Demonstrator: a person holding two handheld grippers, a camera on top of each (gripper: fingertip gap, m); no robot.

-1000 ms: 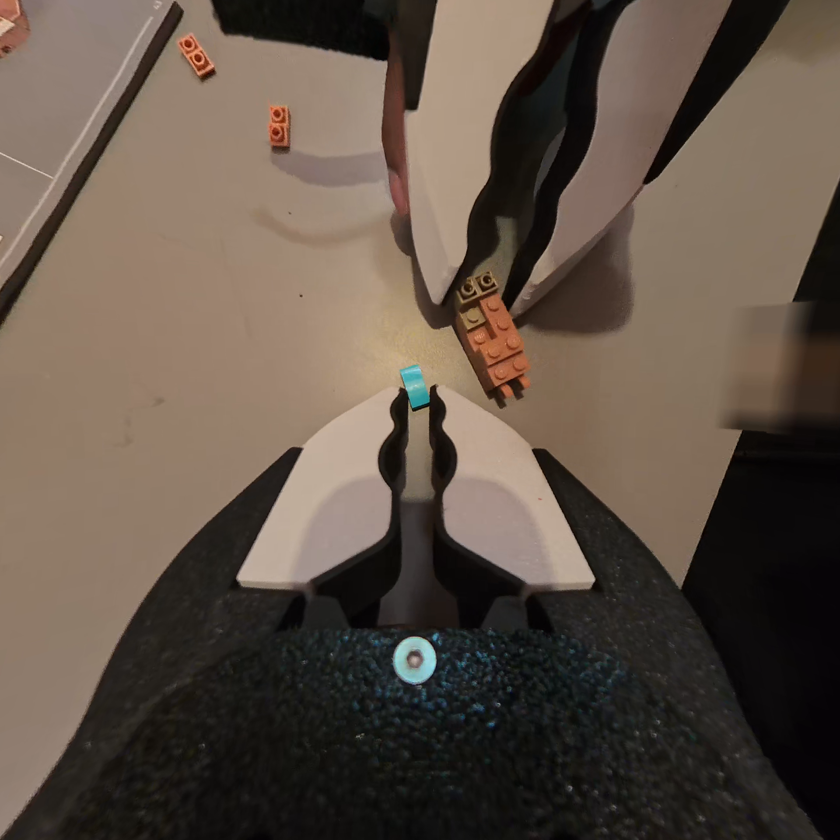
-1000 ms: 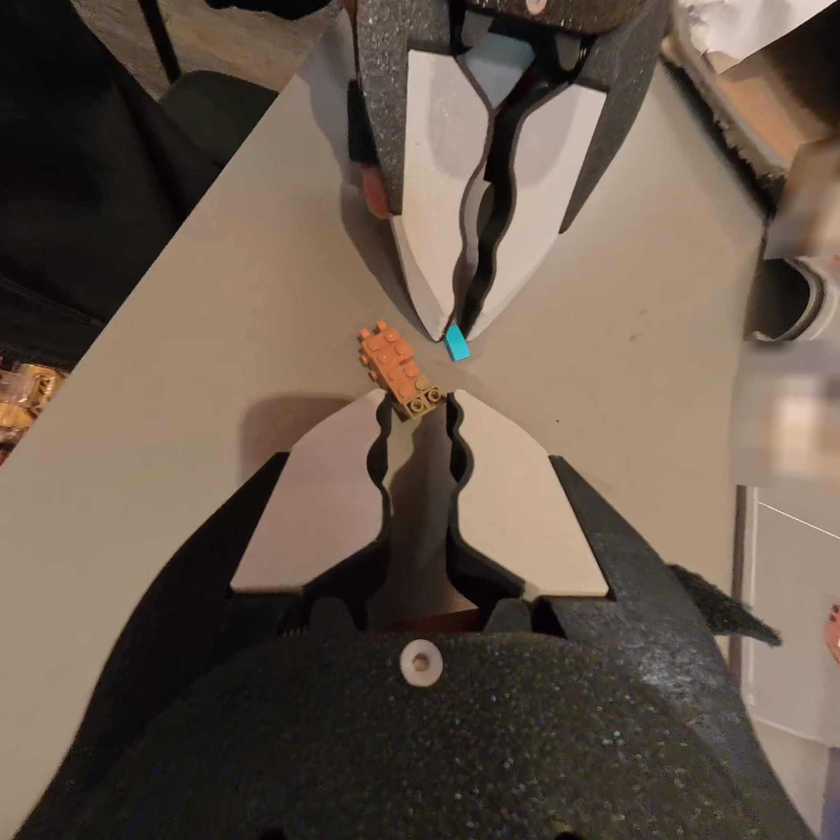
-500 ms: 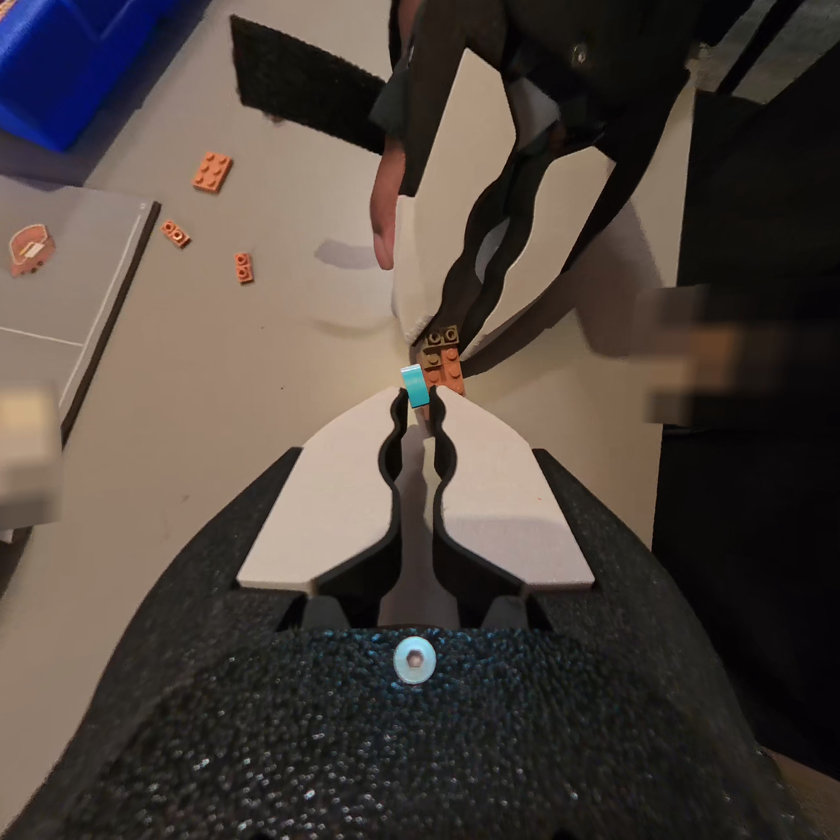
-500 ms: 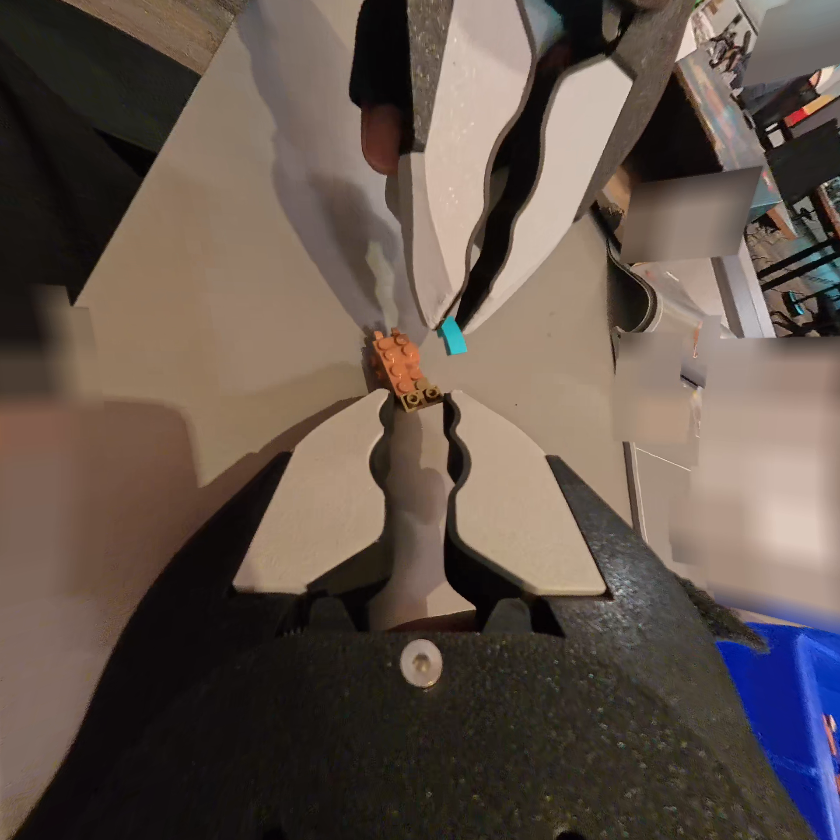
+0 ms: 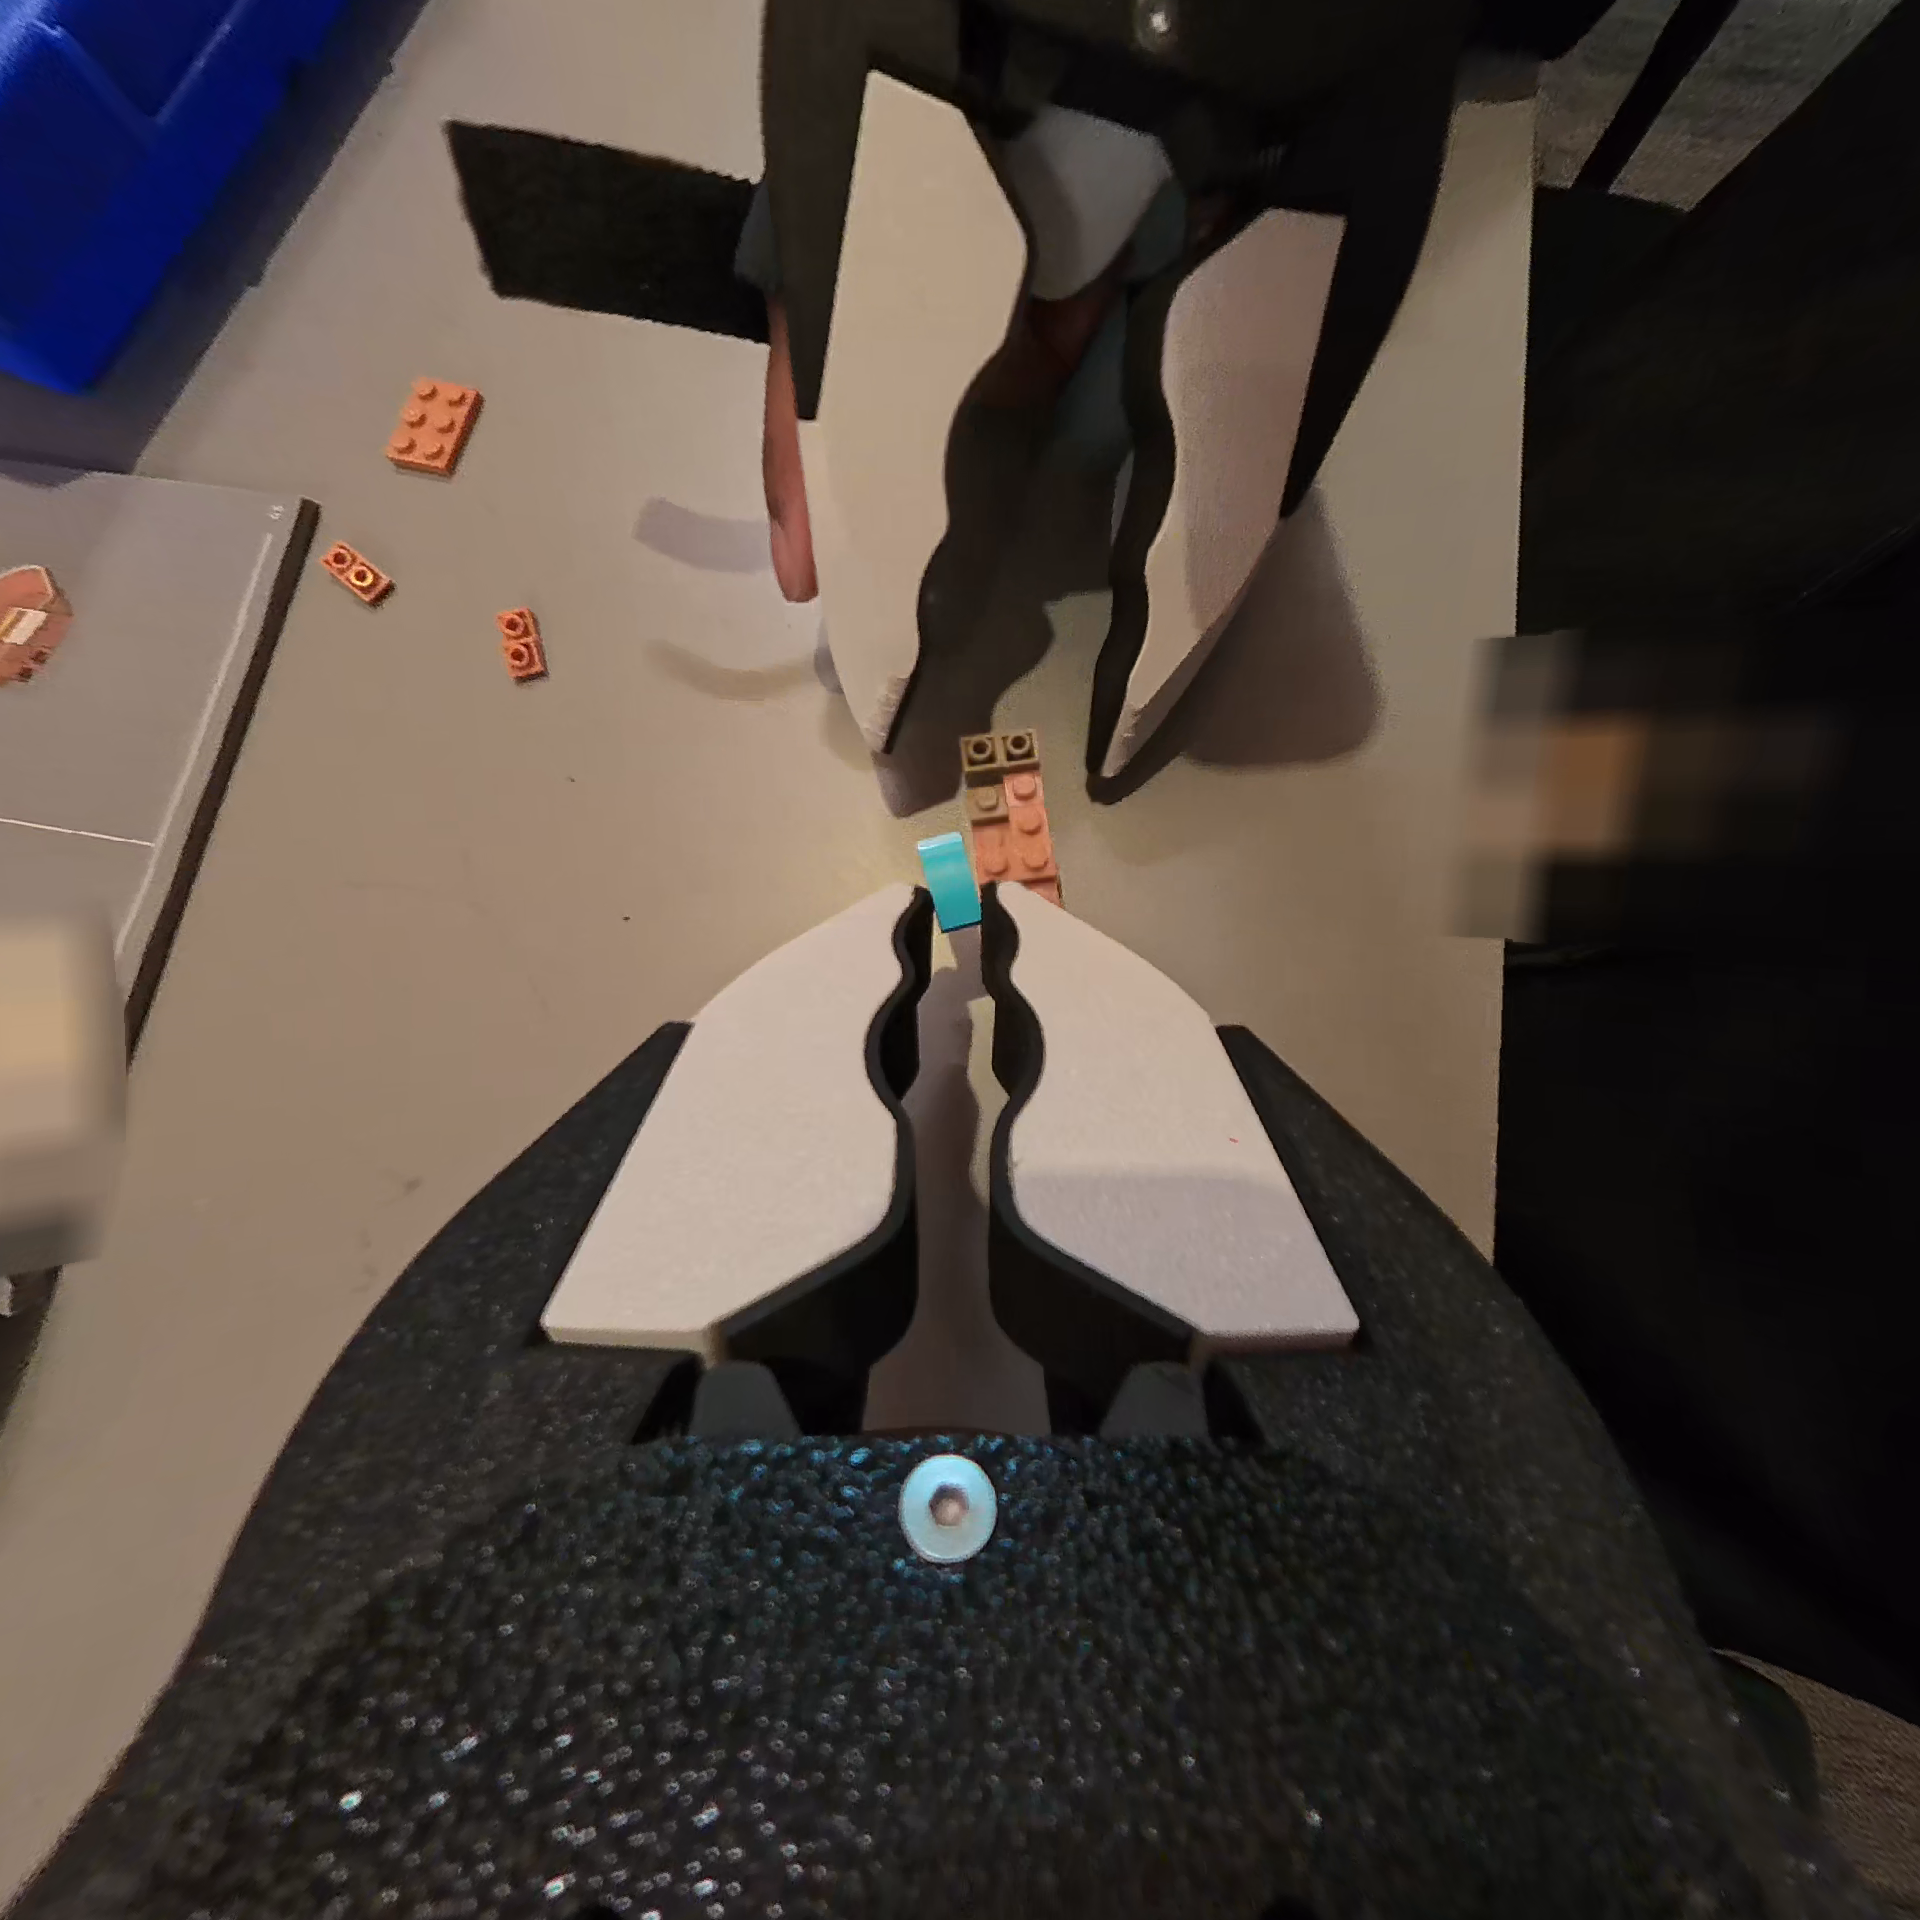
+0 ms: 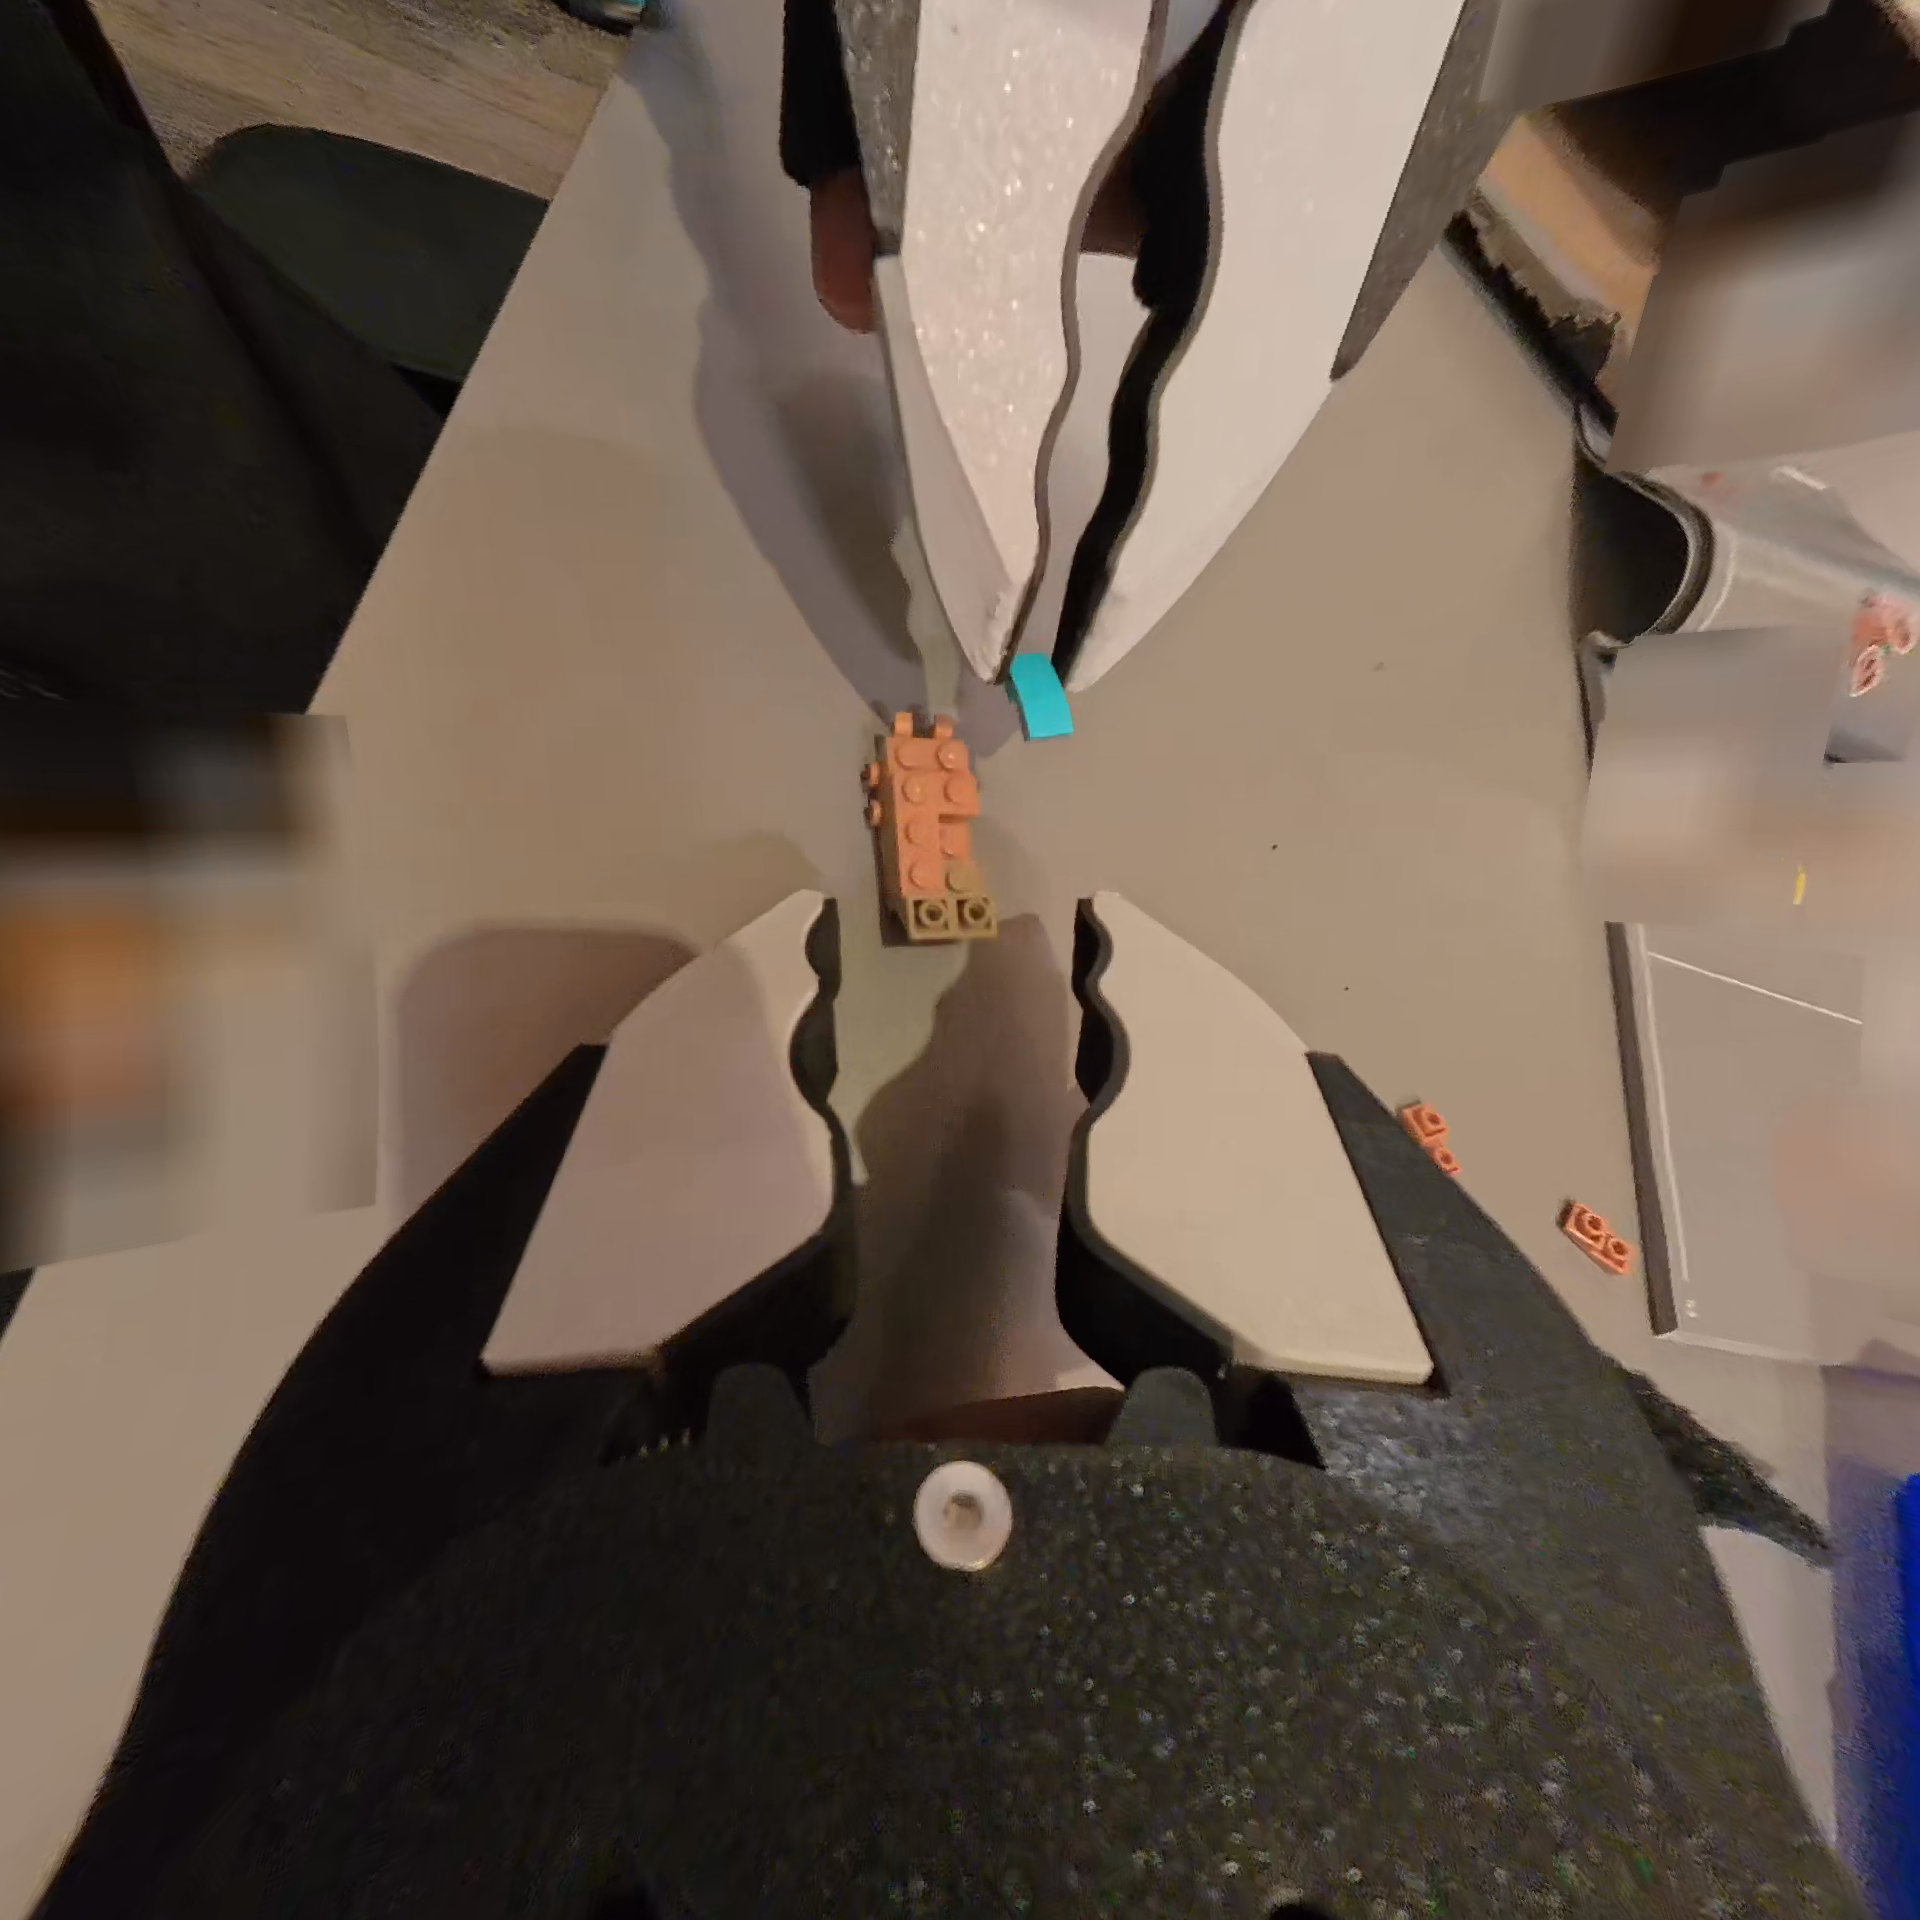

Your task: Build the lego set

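Note:
My left gripper [image 5: 954, 906] is shut on a small turquoise brick [image 5: 951, 881], which sticks out past its fingertips; the brick also shows in the right wrist view [image 6: 1041, 696]. A small orange and olive brick assembly [image 5: 1010, 821] lies on the grey table just beyond it, also seen in the right wrist view [image 6: 928, 831]. My right gripper [image 6: 954, 914] is open, its fingertips apart on either side of the assembly's olive end and not touching it. In the left wrist view the right gripper [image 5: 997, 748] faces me with its fingers spread.
Loose orange plates [image 5: 436, 426] [image 5: 356, 572] [image 5: 520, 644] lie on the table at the left. A grey board [image 5: 156, 665] and a blue bin [image 5: 94, 156] are at the far left. A black patch [image 5: 592, 229] lies behind. The table edge runs along the right. My hands' fingertips stand some 4 centimetres from each other.
My right gripper has opened and let go of the orange and olive assembly, which now lies on the table. My left gripper still holds the turquoise brick.

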